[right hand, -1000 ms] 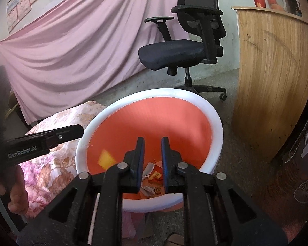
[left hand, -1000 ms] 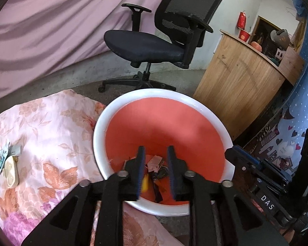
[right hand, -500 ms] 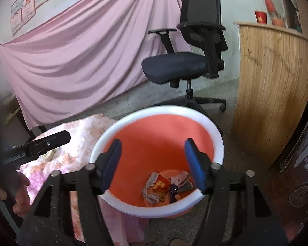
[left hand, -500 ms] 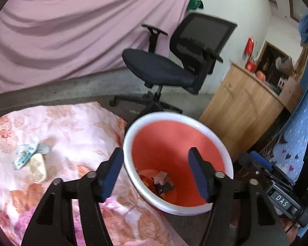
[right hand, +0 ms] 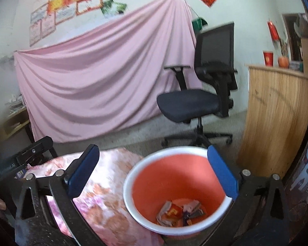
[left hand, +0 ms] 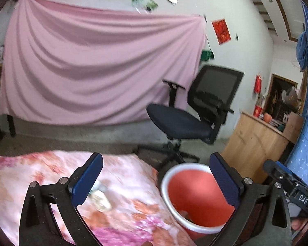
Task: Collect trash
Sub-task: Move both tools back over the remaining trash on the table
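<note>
An orange bin with a white rim (right hand: 166, 153) (left hand: 166, 176) stands on the floor beside the floral-cloth surface (left hand: 123, 168) (right hand: 104, 184). Several crumpled wrappers (right hand: 180, 210) lie at its bottom. A pale piece of trash (left hand: 99, 199) still lies on the floral cloth, blurred. My left gripper (left hand: 156, 176) is open wide and empty, raised above the cloth and bin. My right gripper (right hand: 153, 168) is open wide and empty above the bin; the left gripper's body (right hand: 22, 157) shows at its left.
A black office chair (left hand: 195, 112) (right hand: 199, 94) stands behind the bin. A wooden counter (right hand: 277, 119) (left hand: 256, 143) is at the right. A pink sheet (left hand: 92, 71) hangs along the back wall. The right gripper's body (left hand: 289, 186) sits at the left view's right edge.
Both grippers opened from nearly shut to wide open and pulled up and back from the bin. The views tilted upward toward the wall.
</note>
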Action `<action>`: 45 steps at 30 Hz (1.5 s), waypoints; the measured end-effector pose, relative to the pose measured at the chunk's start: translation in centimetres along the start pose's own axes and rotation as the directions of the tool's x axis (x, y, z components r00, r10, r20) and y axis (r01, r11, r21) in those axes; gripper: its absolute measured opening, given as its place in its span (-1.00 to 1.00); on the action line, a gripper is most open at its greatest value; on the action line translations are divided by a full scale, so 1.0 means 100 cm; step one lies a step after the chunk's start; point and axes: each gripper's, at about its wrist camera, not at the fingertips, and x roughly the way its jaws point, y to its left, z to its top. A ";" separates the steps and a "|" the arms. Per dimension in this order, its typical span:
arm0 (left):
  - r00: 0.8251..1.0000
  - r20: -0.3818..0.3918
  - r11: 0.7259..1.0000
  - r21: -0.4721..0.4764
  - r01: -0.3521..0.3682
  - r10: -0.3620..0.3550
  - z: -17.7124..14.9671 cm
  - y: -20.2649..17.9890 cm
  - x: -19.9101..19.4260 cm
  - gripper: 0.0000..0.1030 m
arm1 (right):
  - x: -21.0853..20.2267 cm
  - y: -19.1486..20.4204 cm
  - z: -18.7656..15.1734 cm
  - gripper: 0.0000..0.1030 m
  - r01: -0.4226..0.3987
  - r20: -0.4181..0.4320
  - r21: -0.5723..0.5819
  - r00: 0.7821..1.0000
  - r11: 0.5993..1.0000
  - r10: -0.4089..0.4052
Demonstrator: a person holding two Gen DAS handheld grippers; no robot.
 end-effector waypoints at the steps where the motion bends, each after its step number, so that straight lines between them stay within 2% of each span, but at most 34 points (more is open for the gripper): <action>1: 1.000 0.017 1.000 0.003 -0.013 0.013 0.002 0.004 -0.006 0.97 | -0.004 0.004 0.002 1.00 -0.006 0.018 -0.003 1.000 1.000 0.006; 6: 0.991 0.108 0.997 0.020 -0.078 0.075 0.010 0.026 -0.039 0.97 | -0.022 0.032 0.013 1.00 -0.041 0.137 -0.022 0.990 0.999 0.043; 11: 0.976 0.176 0.990 0.028 -0.135 0.128 0.010 0.049 -0.069 0.97 | -0.034 0.066 0.018 1.00 -0.083 0.237 -0.058 0.967 0.995 0.094; 18: 0.951 0.240 0.978 0.026 -0.209 0.197 0.007 0.082 -0.099 0.97 | -0.034 0.109 0.014 1.00 -0.144 0.287 -0.099 0.943 0.985 0.167; 22: 0.937 0.261 0.969 0.027 -0.247 0.232 0.001 0.100 -0.106 0.97 | -0.031 0.128 0.009 1.00 -0.135 0.303 -0.127 0.938 0.983 0.168; 27: 0.931 0.258 0.962 0.025 -0.274 0.258 -0.009 0.118 -0.110 0.97 | -0.030 0.144 0.001 1.00 -0.148 0.325 -0.162 0.926 0.976 0.194; 31: 0.931 0.258 0.961 0.028 -0.274 0.258 -0.020 0.127 -0.110 0.97 | -0.023 0.155 -0.007 1.00 -0.164 0.310 -0.197 0.925 0.967 0.220; 35: 0.939 0.226 0.960 0.043 -0.277 0.260 -0.030 0.132 -0.099 0.97 | -0.012 0.159 -0.016 1.00 -0.170 0.282 -0.218 0.932 0.961 0.229; 41: 0.957 0.125 0.960 0.067 -0.271 0.261 -0.039 0.138 -0.067 0.97 | 0.020 0.158 -0.030 1.00 -0.185 0.182 -0.220 0.957 0.958 0.227; 45: 0.964 0.030 0.961 0.065 -0.267 0.266 -0.044 0.147 -0.042 0.97 | 0.045 0.156 -0.038 1.00 -0.209 0.074 -0.206 0.971 0.956 0.228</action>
